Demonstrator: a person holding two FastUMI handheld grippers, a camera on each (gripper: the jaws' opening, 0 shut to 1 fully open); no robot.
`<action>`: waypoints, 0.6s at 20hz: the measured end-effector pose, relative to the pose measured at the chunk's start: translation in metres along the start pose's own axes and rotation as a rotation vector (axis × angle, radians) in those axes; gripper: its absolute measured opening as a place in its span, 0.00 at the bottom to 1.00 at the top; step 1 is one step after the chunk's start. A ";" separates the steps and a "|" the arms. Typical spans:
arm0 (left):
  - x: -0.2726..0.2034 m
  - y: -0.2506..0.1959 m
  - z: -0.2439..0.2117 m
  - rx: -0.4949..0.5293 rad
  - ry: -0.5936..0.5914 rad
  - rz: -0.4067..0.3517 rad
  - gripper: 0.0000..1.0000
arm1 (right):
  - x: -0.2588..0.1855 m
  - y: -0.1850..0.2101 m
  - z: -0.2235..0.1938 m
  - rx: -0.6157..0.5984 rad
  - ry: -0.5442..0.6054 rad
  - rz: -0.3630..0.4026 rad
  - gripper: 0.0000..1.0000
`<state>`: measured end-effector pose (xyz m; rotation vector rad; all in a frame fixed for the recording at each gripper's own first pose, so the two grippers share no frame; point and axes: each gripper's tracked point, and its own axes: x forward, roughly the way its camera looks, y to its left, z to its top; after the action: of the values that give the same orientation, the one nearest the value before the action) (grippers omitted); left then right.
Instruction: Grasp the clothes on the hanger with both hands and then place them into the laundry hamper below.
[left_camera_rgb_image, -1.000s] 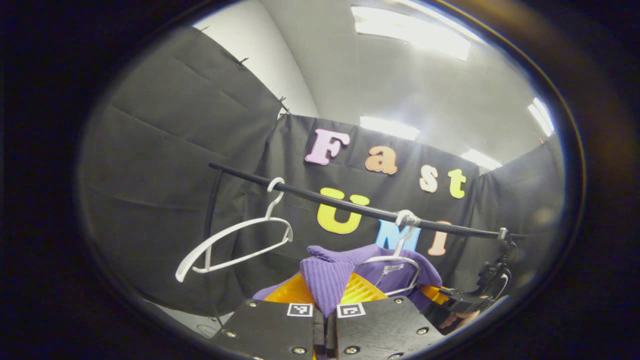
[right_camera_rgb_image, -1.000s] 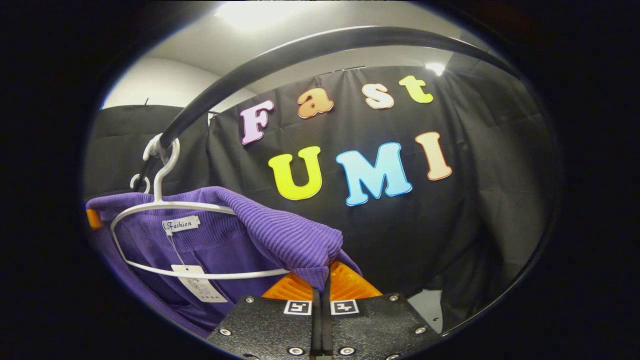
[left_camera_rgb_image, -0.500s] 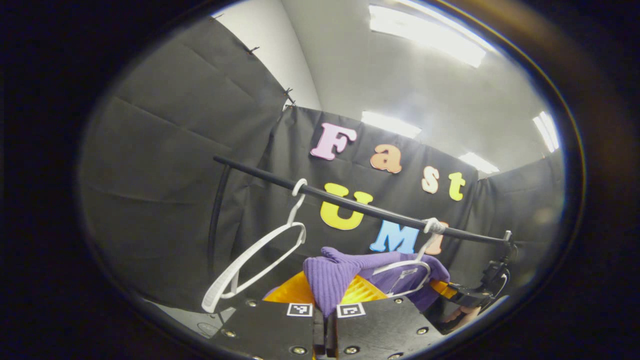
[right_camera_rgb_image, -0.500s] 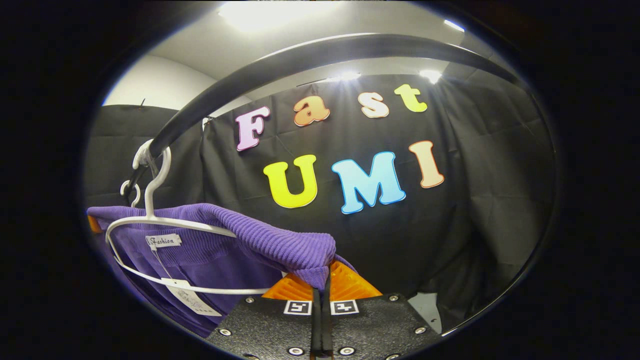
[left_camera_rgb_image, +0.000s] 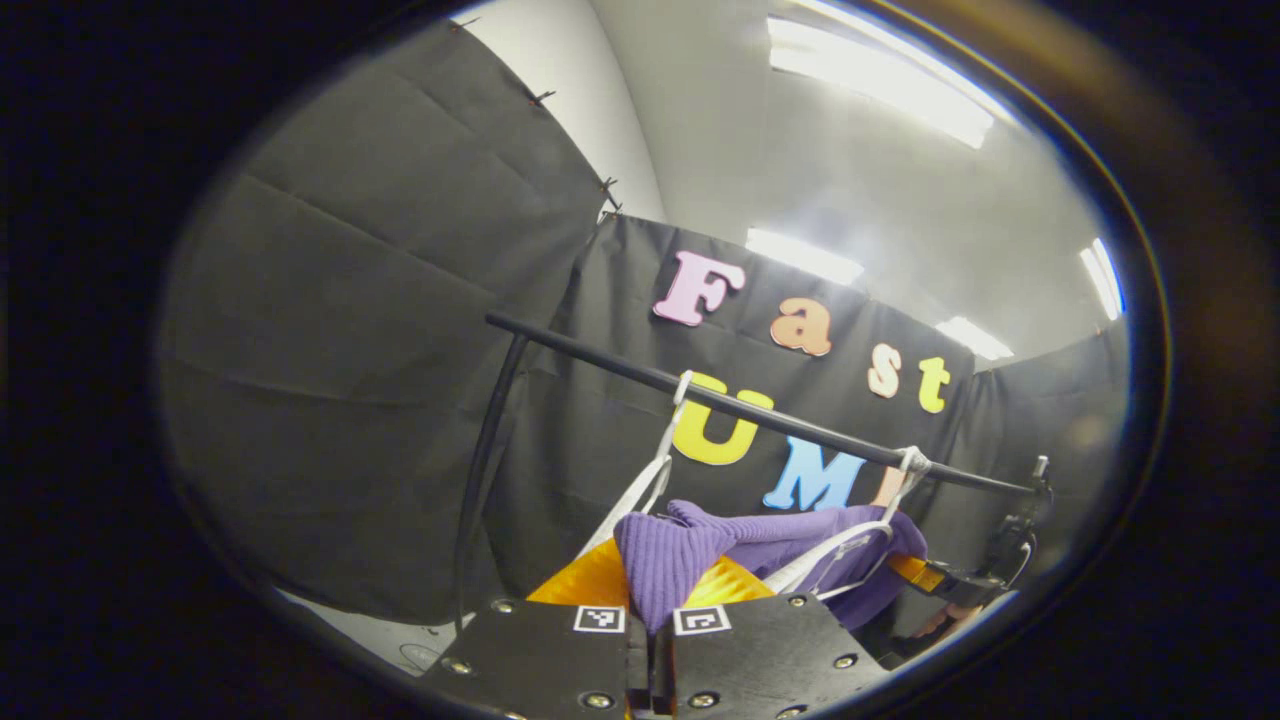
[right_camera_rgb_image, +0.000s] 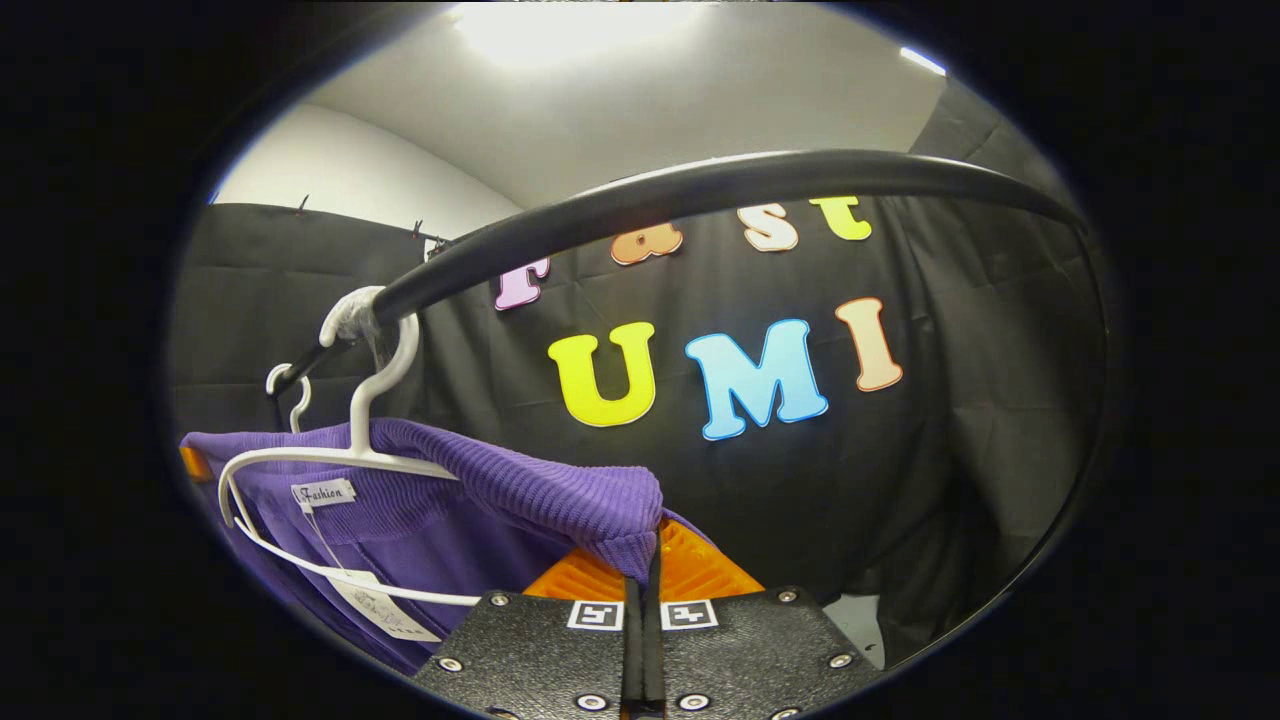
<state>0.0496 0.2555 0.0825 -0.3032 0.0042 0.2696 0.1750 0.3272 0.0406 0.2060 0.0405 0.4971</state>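
In the left gripper view, our left hand-held gripper (left_camera_rgb_image: 652, 600) is clenched on a fold of the purple top (left_camera_rgb_image: 690, 550). The top stretches away to the right along the rail (left_camera_rgb_image: 740, 408), its far shoulder draped on the hanger (left_camera_rgb_image: 840, 545). The right hand-held gripper (left_camera_rgb_image: 925, 577) sits at that far end.

In the right gripper view, our right hand-held gripper (right_camera_rgb_image: 641, 590) pinches the near shoulder of the top (right_camera_rgb_image: 560, 495), which runs leftward over the hanger (right_camera_rgb_image: 330, 455) hooked on the rail (right_camera_rgb_image: 700, 190). We judge both ends must lift clear of the hanger. The hamper lies out of sight below.
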 end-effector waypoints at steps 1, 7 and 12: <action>0.002 0.002 -0.006 0.002 0.005 0.000 0.03 | 0.002 0.002 -0.001 -0.009 -0.002 -0.003 0.00; 0.006 0.004 -0.071 0.021 0.067 -0.018 0.03 | -0.010 -0.013 0.008 -0.051 -0.032 -0.044 0.00; 0.000 -0.012 -0.095 0.006 0.090 -0.037 0.03 | -0.008 -0.035 0.020 -0.103 -0.066 -0.070 0.00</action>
<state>0.0563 0.2169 -0.0048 -0.3084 0.0877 0.2190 0.1858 0.2894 0.0531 0.1198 -0.0416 0.4213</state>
